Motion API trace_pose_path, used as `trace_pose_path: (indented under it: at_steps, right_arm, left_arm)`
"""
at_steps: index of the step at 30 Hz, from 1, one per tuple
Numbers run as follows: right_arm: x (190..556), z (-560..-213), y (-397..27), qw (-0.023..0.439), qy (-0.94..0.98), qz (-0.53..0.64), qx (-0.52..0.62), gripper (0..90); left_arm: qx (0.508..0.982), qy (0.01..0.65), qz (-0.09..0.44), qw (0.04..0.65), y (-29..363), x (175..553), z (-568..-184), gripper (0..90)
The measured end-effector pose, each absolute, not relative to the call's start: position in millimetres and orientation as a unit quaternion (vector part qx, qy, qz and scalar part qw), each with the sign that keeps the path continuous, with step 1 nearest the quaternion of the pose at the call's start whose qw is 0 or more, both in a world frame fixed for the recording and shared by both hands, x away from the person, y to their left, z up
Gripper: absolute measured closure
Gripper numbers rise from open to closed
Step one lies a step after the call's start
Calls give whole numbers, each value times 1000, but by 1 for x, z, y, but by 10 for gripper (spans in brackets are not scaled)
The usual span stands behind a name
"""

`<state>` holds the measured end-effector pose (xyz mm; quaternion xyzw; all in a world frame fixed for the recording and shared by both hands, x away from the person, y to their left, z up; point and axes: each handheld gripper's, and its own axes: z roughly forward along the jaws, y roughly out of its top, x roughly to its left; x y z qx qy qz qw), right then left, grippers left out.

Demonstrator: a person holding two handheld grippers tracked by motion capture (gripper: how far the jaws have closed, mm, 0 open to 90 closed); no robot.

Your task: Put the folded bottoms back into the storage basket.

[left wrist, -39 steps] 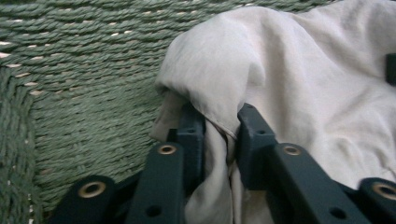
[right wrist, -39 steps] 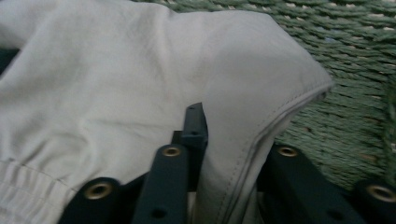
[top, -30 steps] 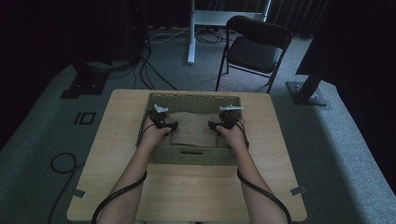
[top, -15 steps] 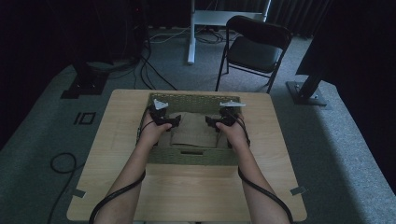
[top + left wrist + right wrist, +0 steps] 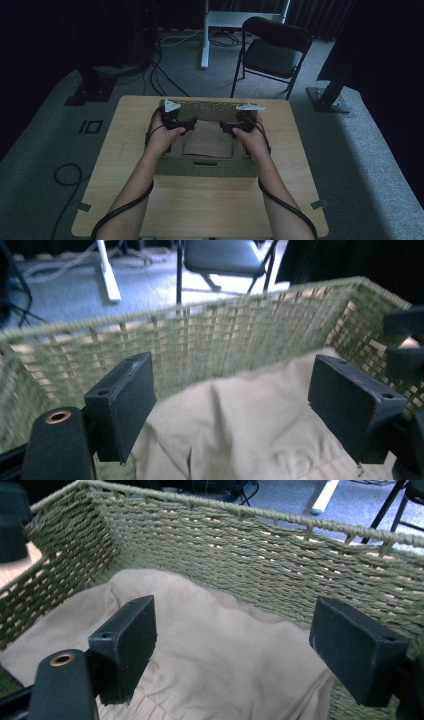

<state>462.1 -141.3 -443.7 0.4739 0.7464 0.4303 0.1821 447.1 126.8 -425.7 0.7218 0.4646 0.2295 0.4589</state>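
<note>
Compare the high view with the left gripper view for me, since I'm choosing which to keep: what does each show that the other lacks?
High view alone: the wooden table, both forearms, the right claw and the basket's near wall with its handle slot.

Left gripper view alone: the left claw close up, jaws apart with nothing between them, above the folds of the cloth, and the weave of the basket's far wall.

Both: the green woven basket, the tan cloth lying in it, the folding chair and the white post behind.
</note>
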Motion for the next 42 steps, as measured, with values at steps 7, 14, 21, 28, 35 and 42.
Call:
trace_pose_path:
  at_steps: [7,14,21,28,35,42]
  right_arm:
    - [454,-437,-143,190,749,436,462,179]
    - [449,-432,-147,196,746,440,460,161]
    - [440,-426,-148,201,751,439,451,161]
    - [427,-420,-154,201,750,450,441,160]
    - [416,-415,-161,208,747,457,435,160]
    - [407,-415,-168,211,749,457,431,159]
  left_arm:
    - [727,452,227,465,124,438,-417,177]
    - [725,454,218,469,125,431,-421,178]
    - [726,457,217,466,126,422,-425,177]
    - [738,439,217,464,128,405,-417,177]
    - [738,428,212,476,127,392,-412,177]
    - [744,419,209,477,127,379,-412,177]
